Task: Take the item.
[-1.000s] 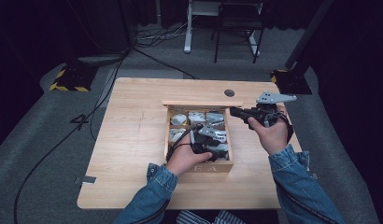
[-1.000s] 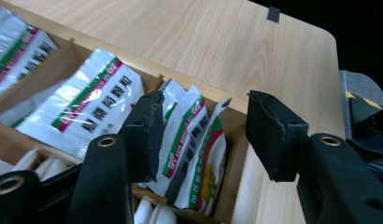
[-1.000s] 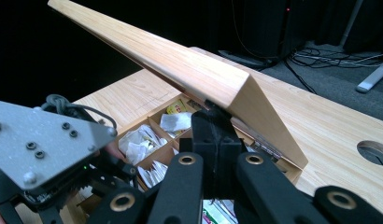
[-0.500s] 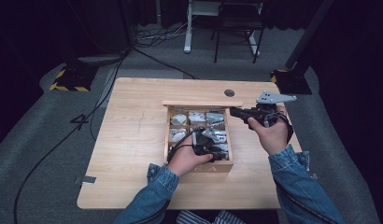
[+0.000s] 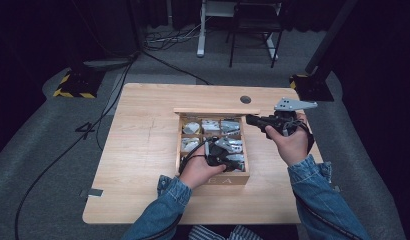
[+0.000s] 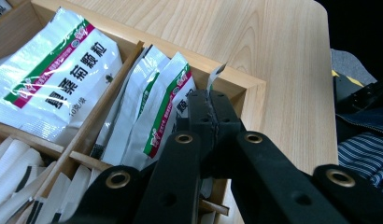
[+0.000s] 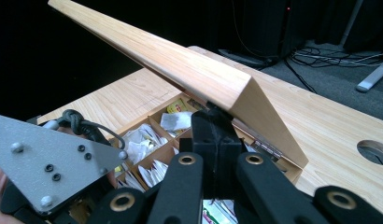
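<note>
We judge packet-picking step: left gripper (image 6: 213, 109) clamped on packet (image 6: 216, 73) in box (image 5: 241, 176); right gripper (image 7: 213, 126) together, empty, at lid (image 7: 180, 65). Next: lift packet out.

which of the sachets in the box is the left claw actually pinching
The rightmost upright green-striped sachet in the corner compartment: its top corner sticks up between the shut left claw tips. The large sachet with red and green stripes lies flat, untouched, one compartment over.

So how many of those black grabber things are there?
2. The left gripper is down in the wooden box, jaws shut on a packet. The right gripper is at the box's right side, jaws shut under the raised lid.
</note>
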Demonstrator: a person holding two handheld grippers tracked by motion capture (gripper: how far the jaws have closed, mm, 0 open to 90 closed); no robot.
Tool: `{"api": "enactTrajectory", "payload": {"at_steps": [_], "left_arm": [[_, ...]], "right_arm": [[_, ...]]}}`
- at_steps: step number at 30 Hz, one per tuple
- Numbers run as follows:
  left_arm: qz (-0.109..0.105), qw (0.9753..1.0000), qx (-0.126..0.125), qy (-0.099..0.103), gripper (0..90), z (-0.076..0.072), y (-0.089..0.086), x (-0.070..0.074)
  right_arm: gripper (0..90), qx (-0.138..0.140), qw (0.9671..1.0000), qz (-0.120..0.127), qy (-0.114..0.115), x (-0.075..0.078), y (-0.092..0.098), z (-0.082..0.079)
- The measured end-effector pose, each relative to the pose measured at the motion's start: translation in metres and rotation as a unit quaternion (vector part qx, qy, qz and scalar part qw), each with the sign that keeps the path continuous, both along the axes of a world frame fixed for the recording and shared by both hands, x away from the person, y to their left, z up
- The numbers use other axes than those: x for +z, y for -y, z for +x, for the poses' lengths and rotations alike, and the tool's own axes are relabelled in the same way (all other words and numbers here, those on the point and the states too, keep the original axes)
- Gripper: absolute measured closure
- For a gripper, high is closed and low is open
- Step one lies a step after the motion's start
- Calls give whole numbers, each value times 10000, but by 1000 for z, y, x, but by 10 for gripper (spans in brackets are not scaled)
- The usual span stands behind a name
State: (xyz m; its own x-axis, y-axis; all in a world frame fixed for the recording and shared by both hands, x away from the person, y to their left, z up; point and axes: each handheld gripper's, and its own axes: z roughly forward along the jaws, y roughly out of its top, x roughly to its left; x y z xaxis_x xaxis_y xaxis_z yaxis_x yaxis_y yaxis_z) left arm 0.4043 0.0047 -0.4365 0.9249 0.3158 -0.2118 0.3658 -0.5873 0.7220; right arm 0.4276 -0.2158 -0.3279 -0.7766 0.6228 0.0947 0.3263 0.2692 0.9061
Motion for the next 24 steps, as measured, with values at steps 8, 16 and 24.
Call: {"api": "enactTrajectory", "payload": {"at_steps": [8,16,24], "left_arm": [[-445,9986,-9,286,900,-5,-7,17],[-747,9959,29,516,900,-13,-14,32],[-1054,9917,79,732,900,-17,-26,47]], "right_arm": [[900,-1,10000,-6,1,0,0,0],[900,-10,10000,-22,1,1,0,0],[900,-4,10000,-14,13,0,0,0]]}}
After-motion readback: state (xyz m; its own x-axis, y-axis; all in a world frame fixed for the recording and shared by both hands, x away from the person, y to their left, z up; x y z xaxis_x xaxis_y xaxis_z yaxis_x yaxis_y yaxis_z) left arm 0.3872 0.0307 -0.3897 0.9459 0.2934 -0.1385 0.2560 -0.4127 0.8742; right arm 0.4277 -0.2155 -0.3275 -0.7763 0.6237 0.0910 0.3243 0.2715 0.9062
